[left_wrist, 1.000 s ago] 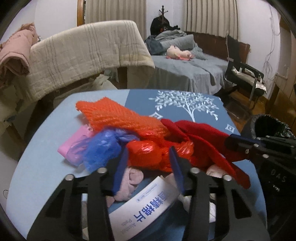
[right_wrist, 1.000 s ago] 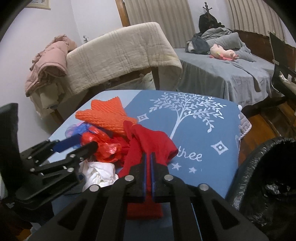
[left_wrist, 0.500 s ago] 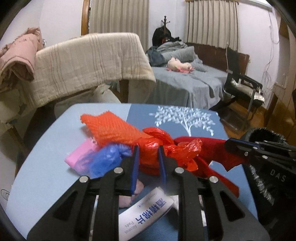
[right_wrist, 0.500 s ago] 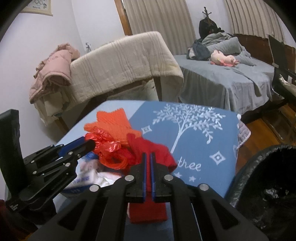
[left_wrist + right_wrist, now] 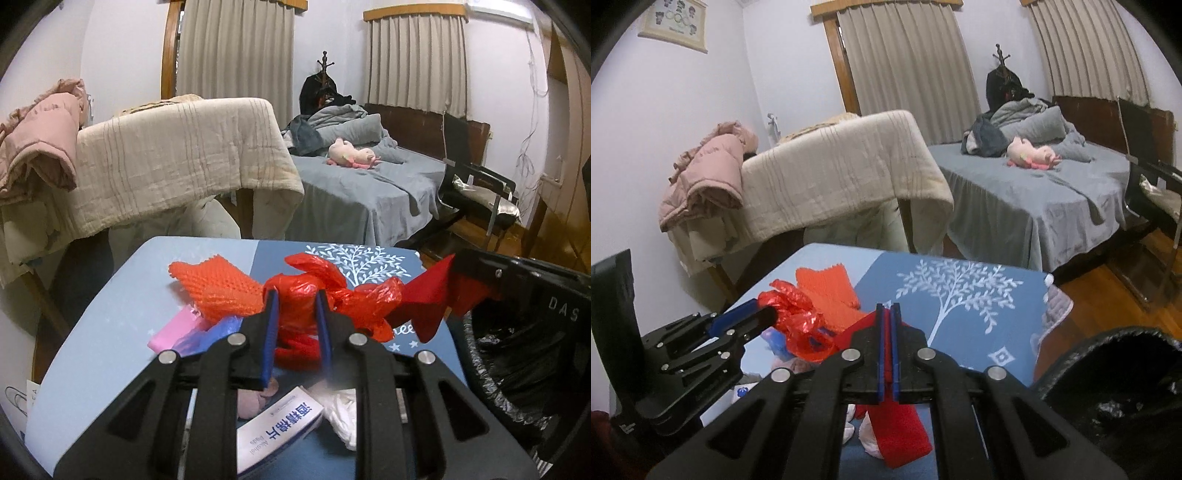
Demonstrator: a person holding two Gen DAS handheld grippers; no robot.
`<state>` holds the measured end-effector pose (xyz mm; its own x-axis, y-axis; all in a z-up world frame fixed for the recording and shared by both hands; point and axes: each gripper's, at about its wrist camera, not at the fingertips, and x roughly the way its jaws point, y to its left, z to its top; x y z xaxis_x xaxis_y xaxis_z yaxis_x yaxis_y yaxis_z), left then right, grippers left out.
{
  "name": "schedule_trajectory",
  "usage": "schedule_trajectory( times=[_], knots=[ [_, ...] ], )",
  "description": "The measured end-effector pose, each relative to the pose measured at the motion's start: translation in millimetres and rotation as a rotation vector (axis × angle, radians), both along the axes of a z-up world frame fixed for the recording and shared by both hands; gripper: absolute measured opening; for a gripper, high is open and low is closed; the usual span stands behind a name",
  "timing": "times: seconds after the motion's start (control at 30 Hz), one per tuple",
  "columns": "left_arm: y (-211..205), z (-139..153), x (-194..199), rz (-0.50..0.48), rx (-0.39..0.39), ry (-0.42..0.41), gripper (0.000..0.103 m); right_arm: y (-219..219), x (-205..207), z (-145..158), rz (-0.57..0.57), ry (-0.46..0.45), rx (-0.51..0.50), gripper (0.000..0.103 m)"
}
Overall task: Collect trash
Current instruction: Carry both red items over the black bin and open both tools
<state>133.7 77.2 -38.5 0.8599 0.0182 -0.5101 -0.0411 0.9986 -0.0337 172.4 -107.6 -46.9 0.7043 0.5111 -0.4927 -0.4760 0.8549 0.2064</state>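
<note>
Over the blue table (image 5: pixel 110 295), your left gripper (image 5: pixel 295 295) is clamped on a red plastic bag (image 5: pixel 295 306), its blue pads pressing the crumpled middle while the knotted ends stick out toward the bin (image 5: pixel 517 354) side. Your right gripper (image 5: pixel 886 310) has its pads drawn together on a red cloth (image 5: pixel 901 435), which is pinched thin between them and hangs below, its lower end spread above the table. From the left wrist view that cloth shows as a red flap at the table's bin-side edge, beside the black body of the right gripper. Under and behind the bag, on the table, lie an orange net (image 5: pixel 218 284), a pink packet (image 5: pixel 173 328), a blue bag (image 5: pixel 218 332), a white box (image 5: pixel 277 424) with printed characters and some white tissue (image 5: pixel 343 417). Just off the table's corner stands the bin, lined with a black sack, its rim close to the right gripper. Beyond the table's far edge are a beige blanket (image 5: pixel 842 170) draped over a frame and a grey bed (image 5: pixel 1034 192) with a pink plush toy (image 5: pixel 1030 153) on it.
</note>
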Motion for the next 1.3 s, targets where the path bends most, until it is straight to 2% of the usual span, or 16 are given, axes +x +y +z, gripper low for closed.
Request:
schedule_trajectory(
  times=[0.37, 0.67, 0.93, 1.3],
  knots=[
    [-21, 26, -9, -0.038, -0.005, -0.052, 0.019, -37, -12, 34, -0.076, -0.072, 0.018, 0.003],
    [-65, 32, -8, -0.137, -0.015, -0.059, 0.019, -85, -26, 42, -0.178, -0.09, 0.01, 0.003],
    [-123, 18, -1, -0.276, -0.038, -0.028, 0.019, -142, -43, 38, -0.305, -0.076, -0.009, 0.003],
    [-193, -11, 7, -0.432, -0.063, 0.017, 0.019, -211, -59, 11, -0.48, -0.003, -0.037, 0.003]
  ],
)
